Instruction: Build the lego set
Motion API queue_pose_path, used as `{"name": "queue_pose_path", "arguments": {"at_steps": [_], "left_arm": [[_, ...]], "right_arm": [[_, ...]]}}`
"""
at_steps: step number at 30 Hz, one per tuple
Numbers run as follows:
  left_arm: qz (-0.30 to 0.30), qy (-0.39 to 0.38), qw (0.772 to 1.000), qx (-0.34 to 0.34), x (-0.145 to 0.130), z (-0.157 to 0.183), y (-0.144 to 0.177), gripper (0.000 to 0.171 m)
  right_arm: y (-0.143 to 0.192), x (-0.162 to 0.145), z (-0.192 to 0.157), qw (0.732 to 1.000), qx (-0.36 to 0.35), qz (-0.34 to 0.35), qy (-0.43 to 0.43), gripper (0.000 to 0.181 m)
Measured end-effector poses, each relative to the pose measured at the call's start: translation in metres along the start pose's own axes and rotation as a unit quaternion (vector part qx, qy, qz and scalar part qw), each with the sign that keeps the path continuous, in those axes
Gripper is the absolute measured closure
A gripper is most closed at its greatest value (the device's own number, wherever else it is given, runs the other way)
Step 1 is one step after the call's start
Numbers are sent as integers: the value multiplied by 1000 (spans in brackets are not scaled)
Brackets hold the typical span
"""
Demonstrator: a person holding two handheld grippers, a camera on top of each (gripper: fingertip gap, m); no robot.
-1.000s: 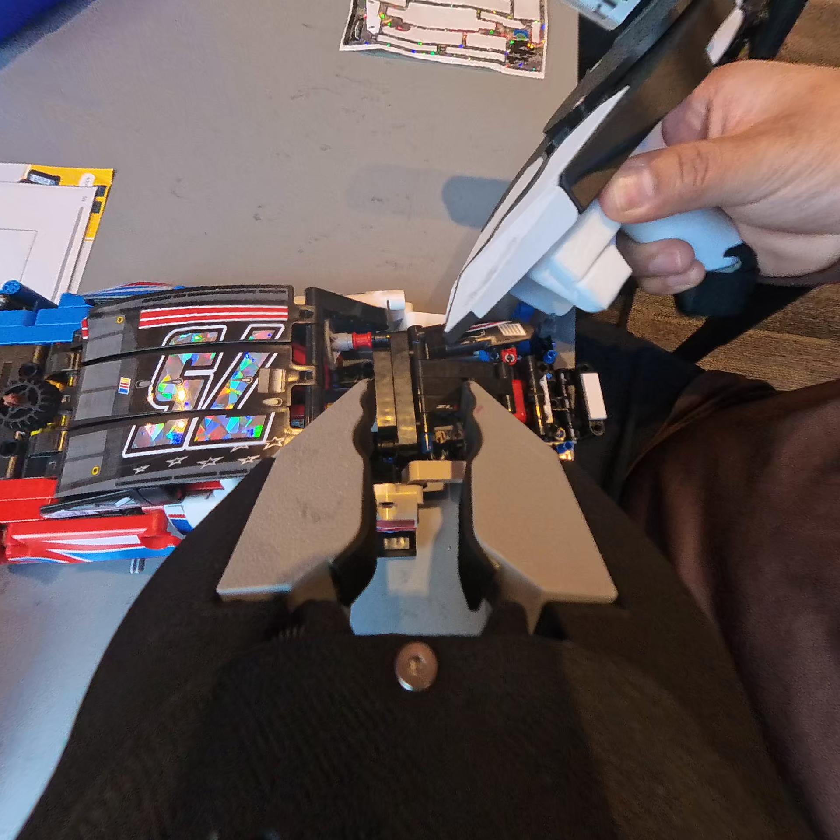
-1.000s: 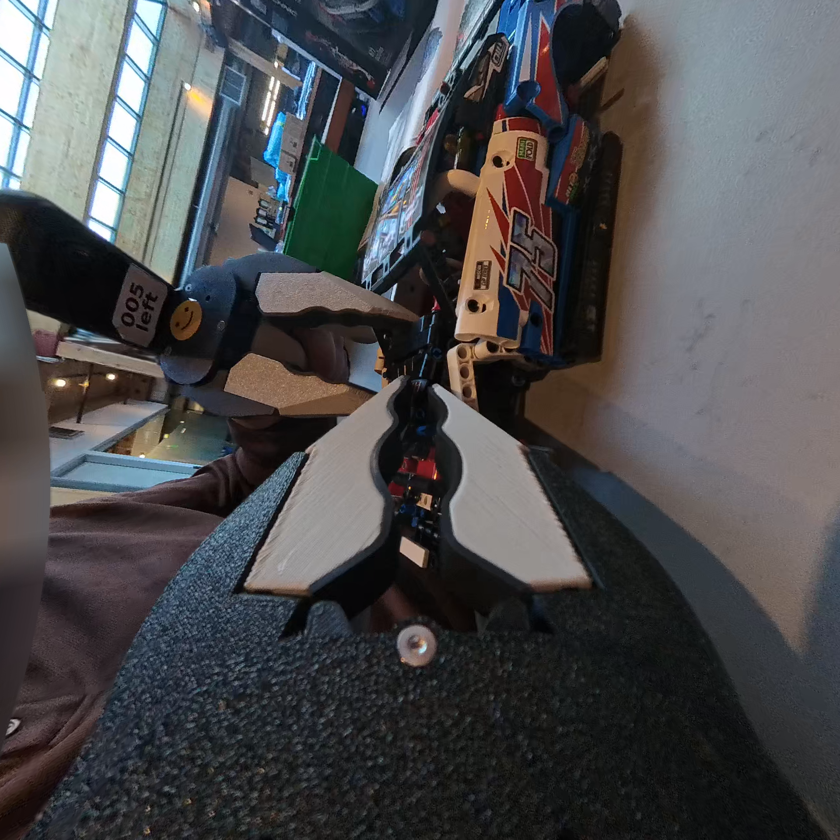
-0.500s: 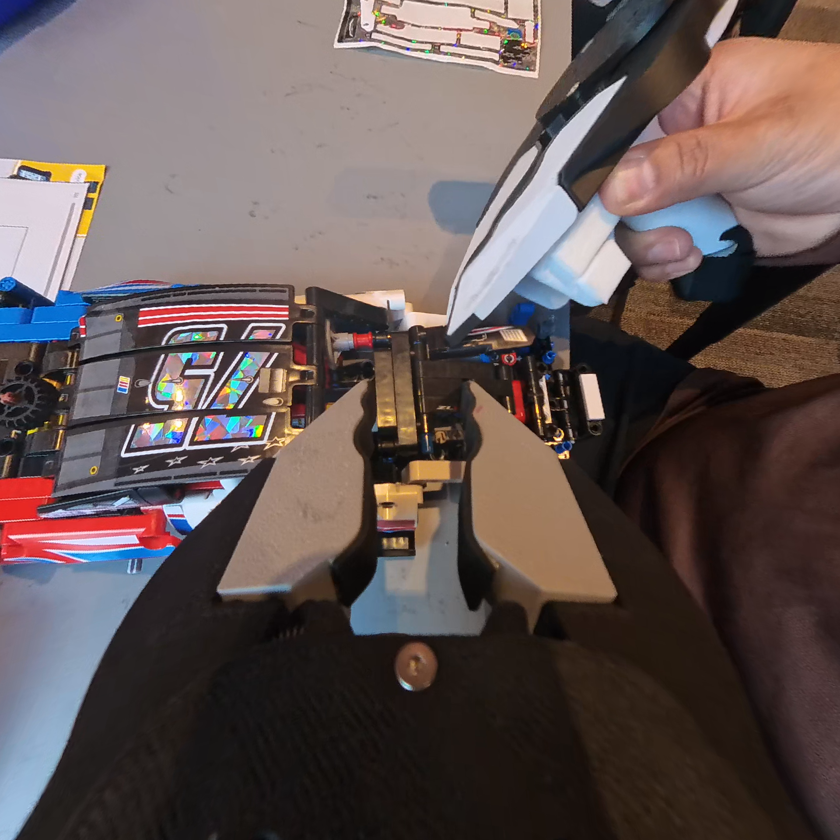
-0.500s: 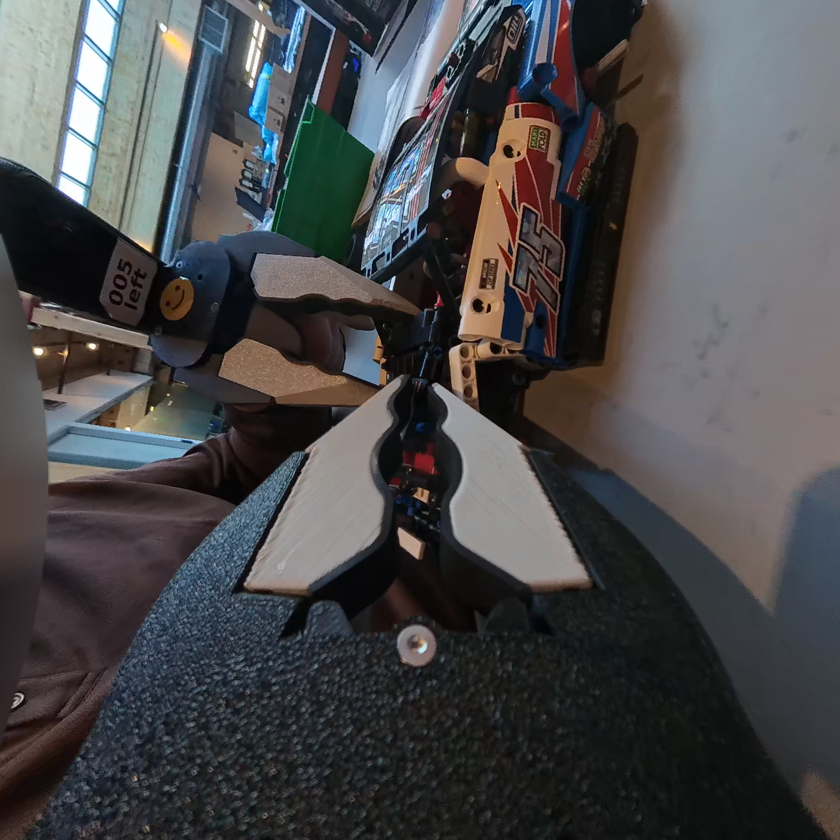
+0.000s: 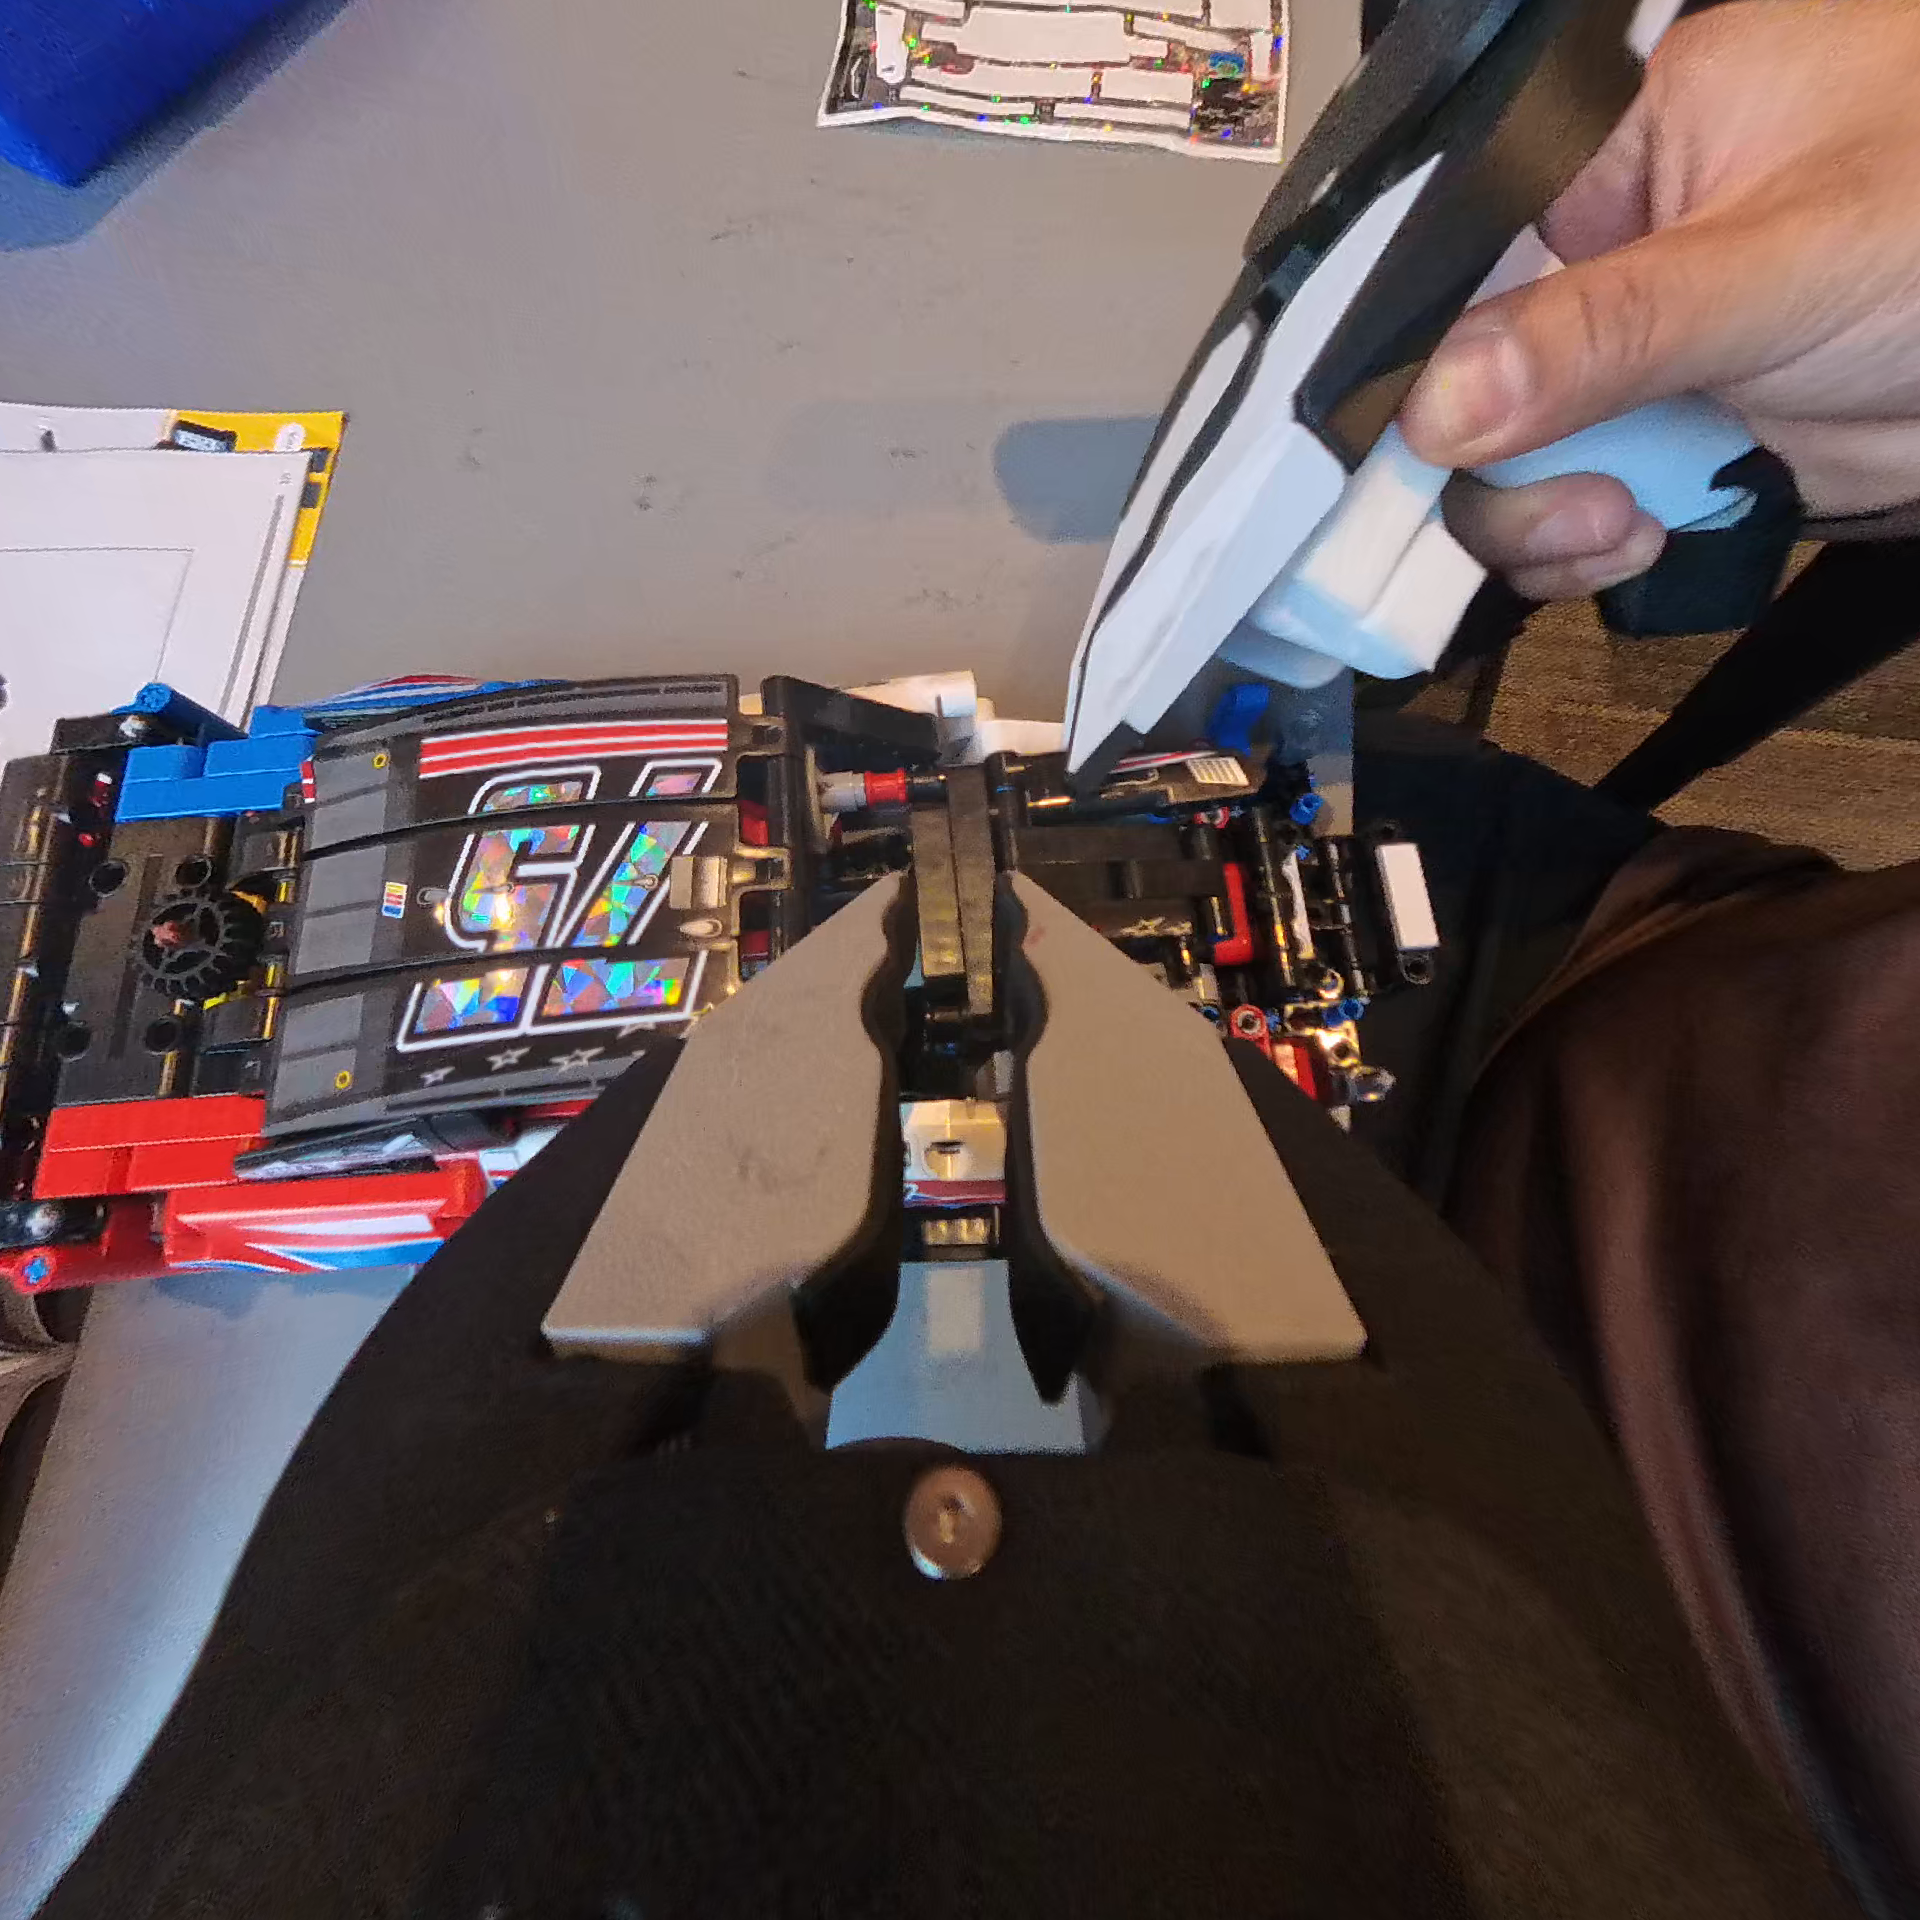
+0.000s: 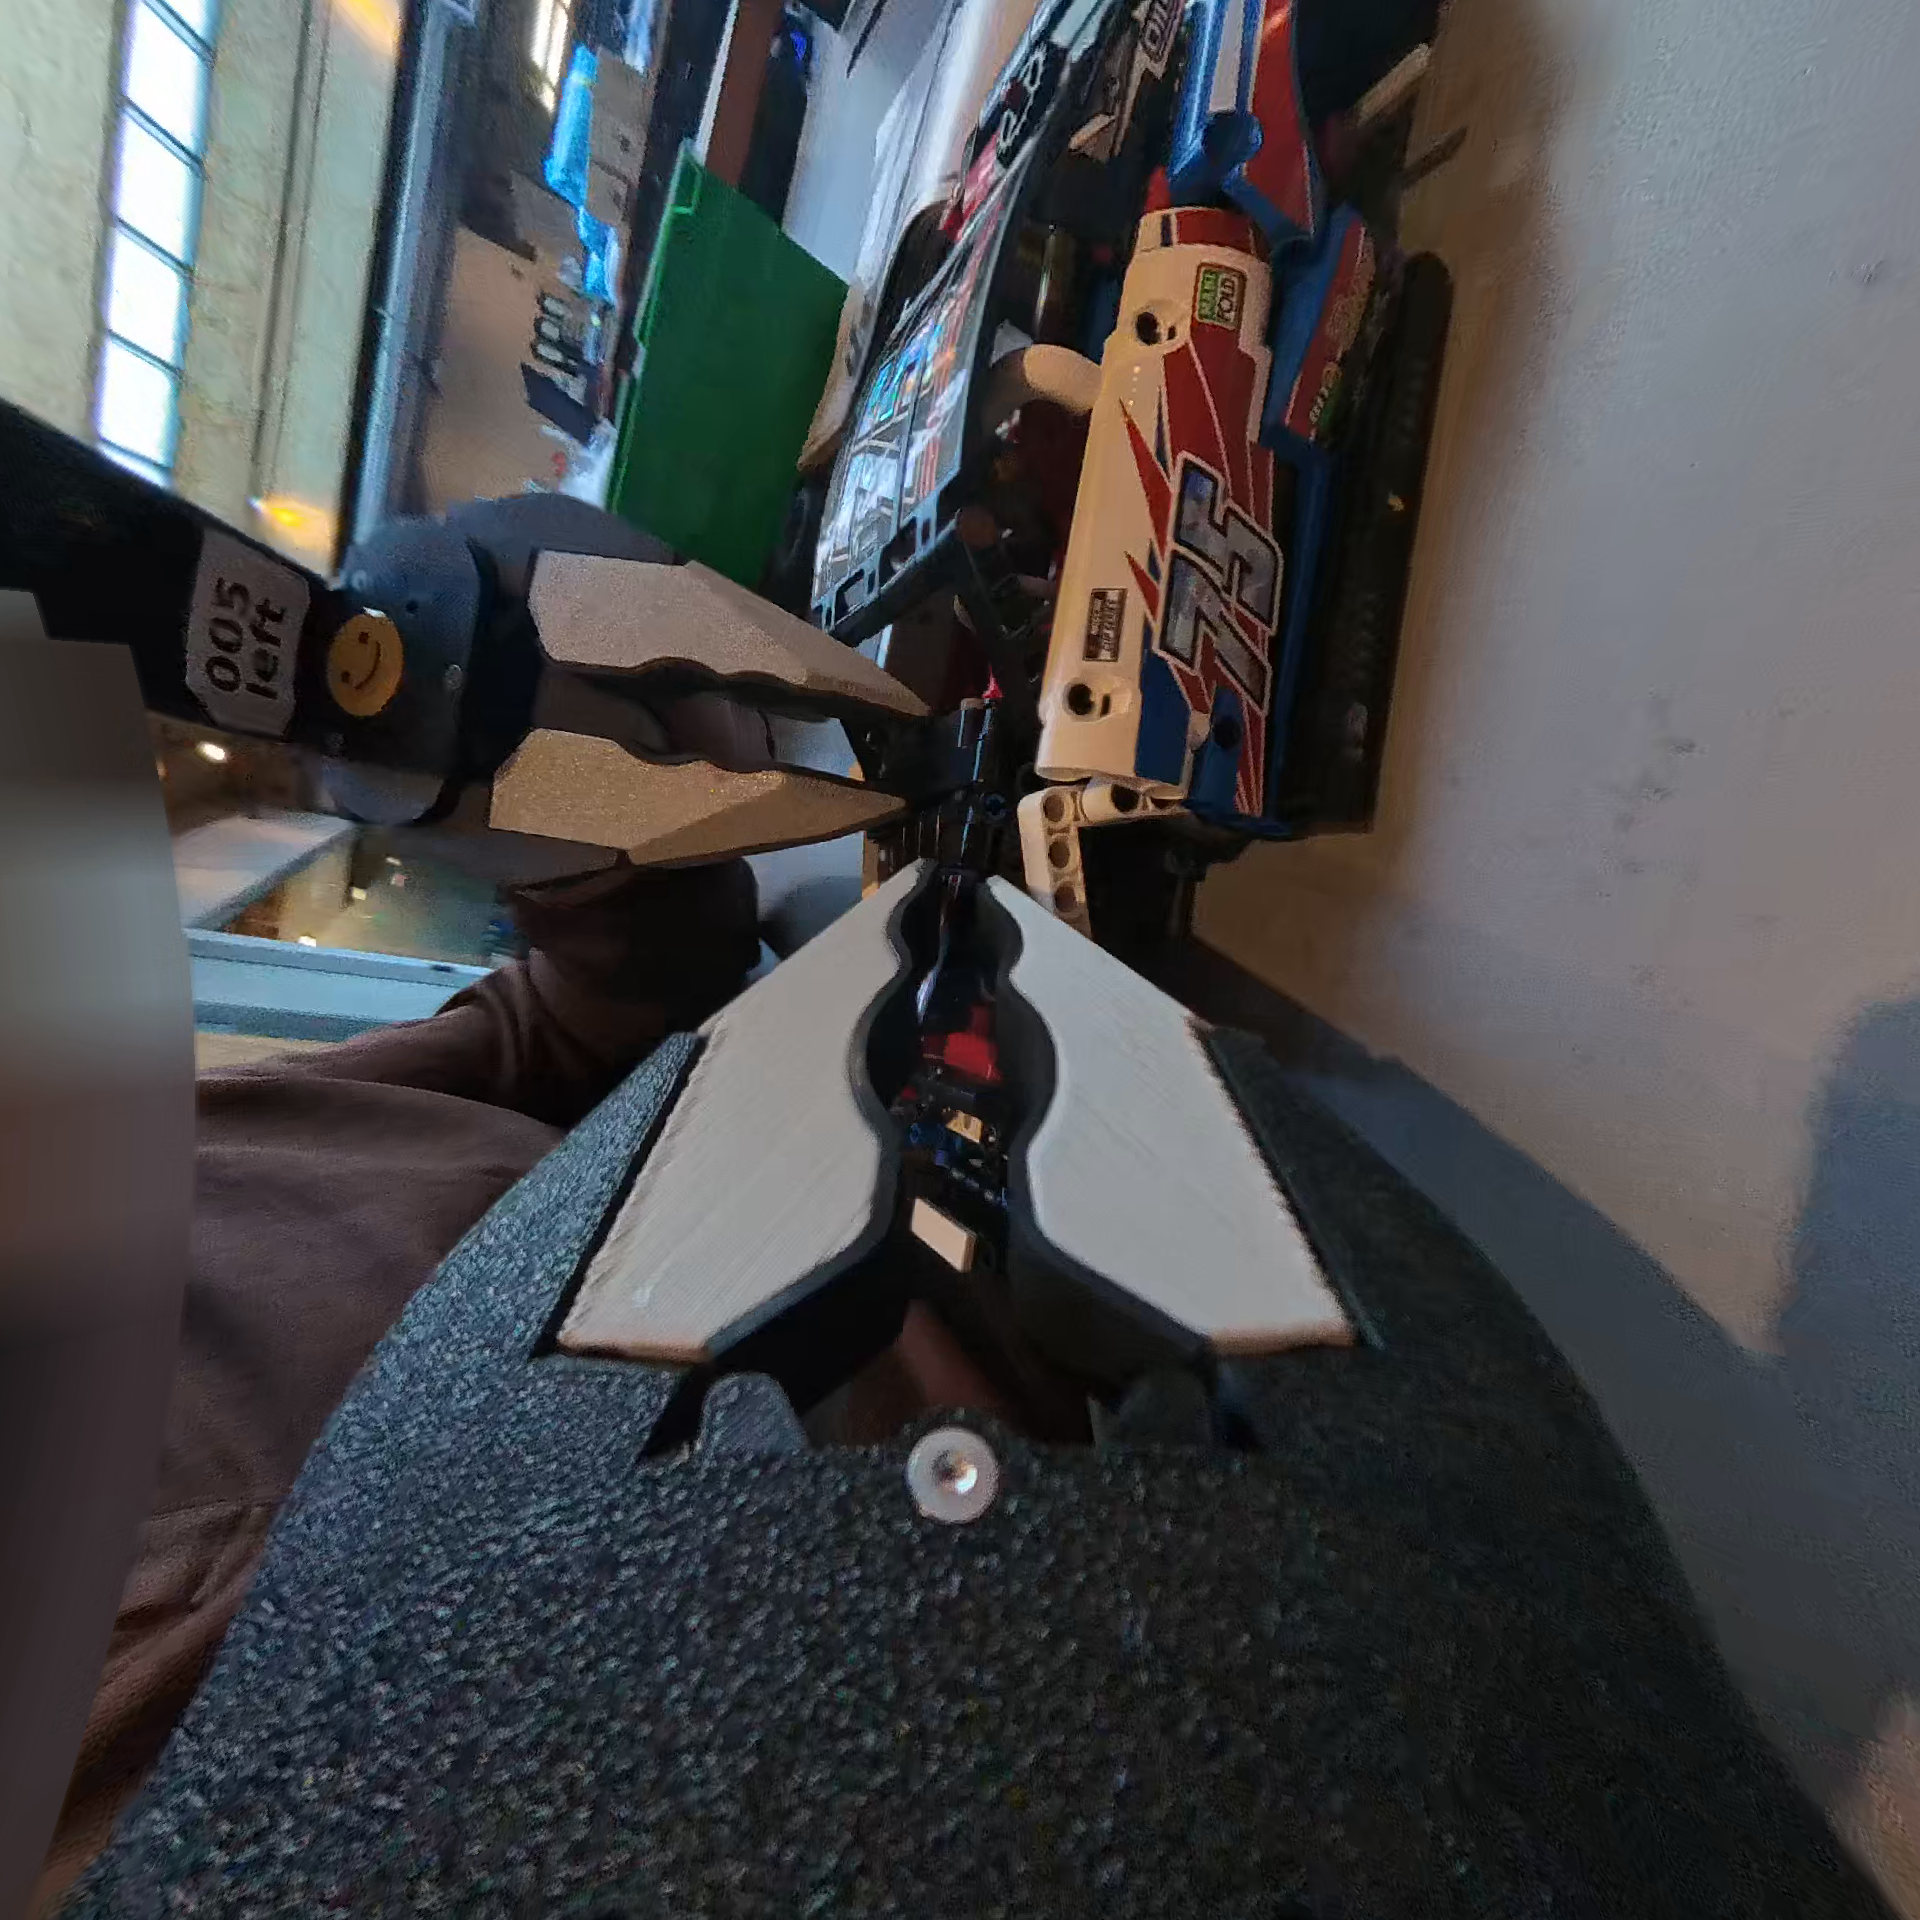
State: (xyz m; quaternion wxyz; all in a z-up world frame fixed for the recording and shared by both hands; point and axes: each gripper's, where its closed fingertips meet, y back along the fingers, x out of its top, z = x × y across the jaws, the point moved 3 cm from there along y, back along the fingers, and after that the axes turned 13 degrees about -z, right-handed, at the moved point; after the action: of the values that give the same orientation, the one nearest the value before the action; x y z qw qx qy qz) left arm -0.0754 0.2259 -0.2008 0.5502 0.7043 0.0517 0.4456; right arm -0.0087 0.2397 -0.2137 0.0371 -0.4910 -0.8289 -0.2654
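The lego car (image 5: pixel 499 914) lies mid-left in the left wrist view, on the grey table (image 5: pixel 644 343). Most of it looks built: shiny black roof w/ stickers, red and blue sides. The right end is bare, just black beams and pins, so I think that part is left to do.

Left gripper (image 5: pixel 954 935): jaws squeezed on a black beam (image 5: pixel 951 883) standing up from the car's middle. Right gripper (image 6: pixel 951 894), bottom center of its view: jaws nearly together on a thin black bit of the car; can't tell which piece.

Only the left view shows the sticker sheet (image 5: pixel 1049 62) up top, the booklet (image 5: pixel 135 561) at left, and the hand (image 5: pixel 1714 260). Only the right view shows the car's white side panel (image 6: pixel 1174 540) and a green board (image 6: pixel 717 384) upper mid.
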Motion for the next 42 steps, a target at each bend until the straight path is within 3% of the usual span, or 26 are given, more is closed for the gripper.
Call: {"name": "queue_pose_path", "arguments": {"at_steps": [5, 15, 28, 32, 36, 38, 42], "left_arm": [[9, 15, 999, -34, 1, 8, 3, 150], [-43, 11, 999, -16, -4, 14, -4, 119], [-23, 18, 999, -29, -3, 8, -5, 128], [-21, 11, 999, -25, -4, 9, -5, 125], [-18, 9, 1000, -19, -4, 10, -5, 124], [-21, 4, 1000, -20, -4, 11, -5, 123], [-20, 2, 1000, -19, -5, 11, -5, 122]], "right_arm": [[0, 0, 2, 999, 37, 14, -31, 175], [2, 3, 0, 995, 63, -11, -71, 169], [0, -6, 0, 992, 57, -14, -115, 172], [-4, 4, -6, 980, 111, 7, -167, 158], [3, 8, -14, 981, 108, 5, -164, 161], [6, 9, -12, 985, 82, 0, -153, 172], [-1, 7, -4, 977, 92, -10, -190, 157]]}}
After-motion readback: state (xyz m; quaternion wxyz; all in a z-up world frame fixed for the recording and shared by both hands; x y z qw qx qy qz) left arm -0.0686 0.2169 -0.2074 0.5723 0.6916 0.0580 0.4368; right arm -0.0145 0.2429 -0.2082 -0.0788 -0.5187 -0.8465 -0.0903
